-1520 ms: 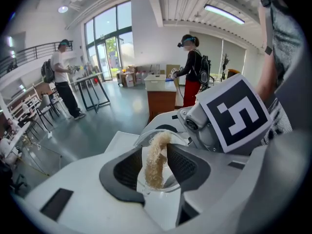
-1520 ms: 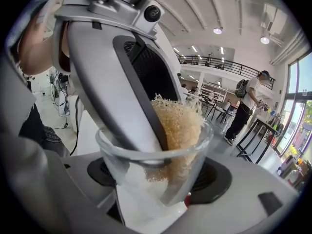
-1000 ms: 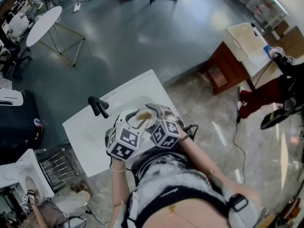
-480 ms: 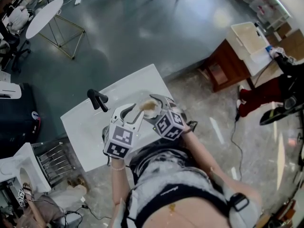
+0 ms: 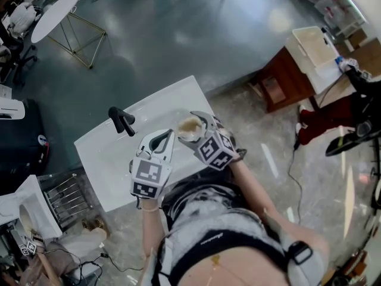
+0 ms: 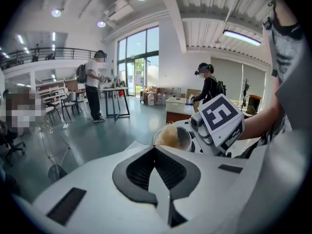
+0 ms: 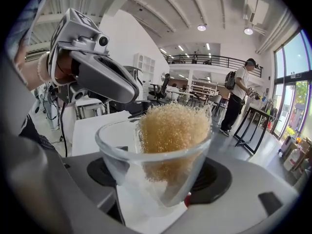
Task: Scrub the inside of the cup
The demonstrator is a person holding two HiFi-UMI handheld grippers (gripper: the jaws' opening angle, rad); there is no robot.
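A clear glass cup (image 7: 146, 172) is held up in front of me, with my right gripper (image 7: 158, 178) shut on its lower body. A tan fibrous sponge (image 7: 173, 128) stands inside it and pokes above the rim. In the head view the cup (image 5: 189, 126) hangs over the white basin, and my right gripper (image 5: 191, 128) wraps around it. My left gripper (image 5: 169, 135) sits just left of the cup, apart from it. Its jaws have just been closing. They now meet with nothing between them, as the left gripper view (image 6: 155, 151) shows.
A white basin counter (image 5: 98, 157) with a black faucet (image 5: 121, 121) lies under the hands. A wire rack (image 5: 68, 204) stands at its left. A wooden cabinet (image 5: 280, 85) is to the right, and a round white table (image 5: 53, 16) is far left. People stand in the hall (image 6: 92, 84).
The left gripper's jaws stood open beside the cup and have now closed empty. The sponge stays in the cup. Both grippers have drifted slightly toward the basin's far side.
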